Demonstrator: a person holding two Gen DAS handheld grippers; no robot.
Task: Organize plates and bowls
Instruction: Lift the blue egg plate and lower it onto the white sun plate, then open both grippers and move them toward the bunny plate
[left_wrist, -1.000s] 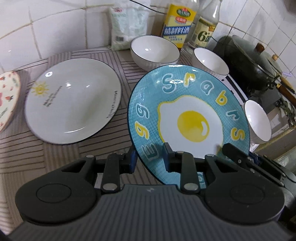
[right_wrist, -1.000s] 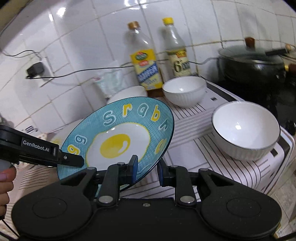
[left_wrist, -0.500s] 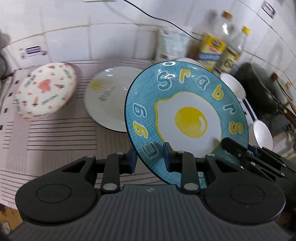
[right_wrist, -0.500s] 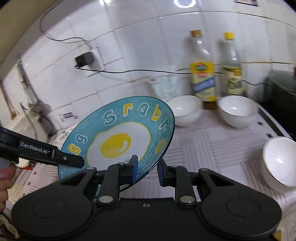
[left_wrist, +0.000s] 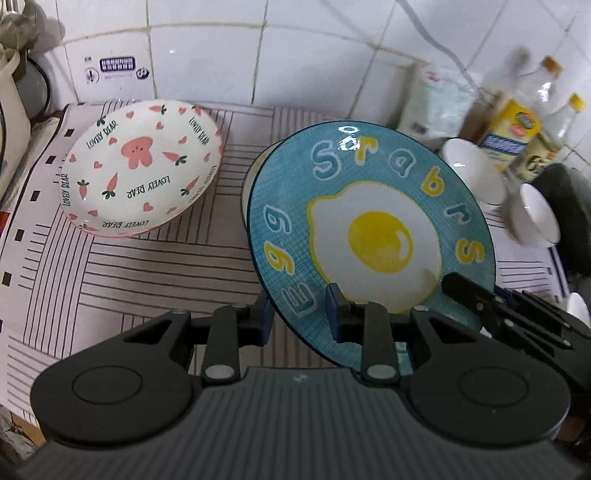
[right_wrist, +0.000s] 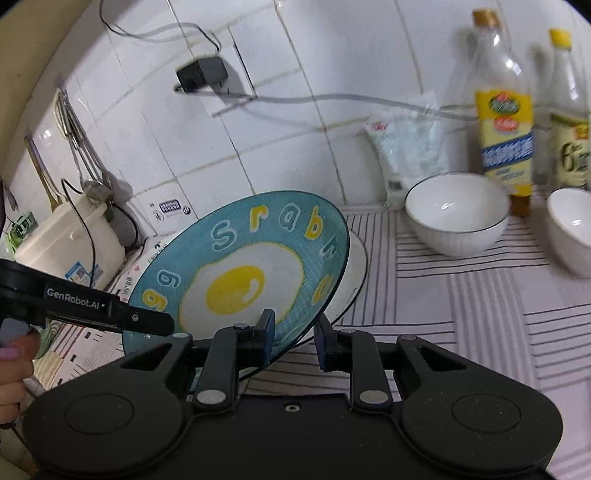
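A blue plate (left_wrist: 369, 221) with a fried-egg picture hangs tilted above the striped mat, held at its near rim. My left gripper (left_wrist: 300, 314) is shut on that rim, and my right gripper (right_wrist: 295, 332) is shut on the rim further round. In the right wrist view the blue plate (right_wrist: 240, 266) has the left gripper (right_wrist: 147, 320) at its left edge. Just behind it lies a white plate (right_wrist: 354, 266), mostly hidden. A carrot-pattern plate (left_wrist: 144, 170) rests at the back left. Two white bowls (right_wrist: 456, 214) (right_wrist: 570, 229) stand at the right.
Two oil bottles (right_wrist: 504, 122) and a white bag (right_wrist: 410, 147) line the tiled wall at the right. A dark pot (left_wrist: 569, 206) sits at the far right. A cream appliance (right_wrist: 70, 236) with cables stands at the left. A hand (right_wrist: 11, 369) grips the left tool.
Both grippers have carried the blue plate leftward along the counter. The carrot plate has come fully into view, the white plate now sits behind the blue one, and the bowls have slid right.
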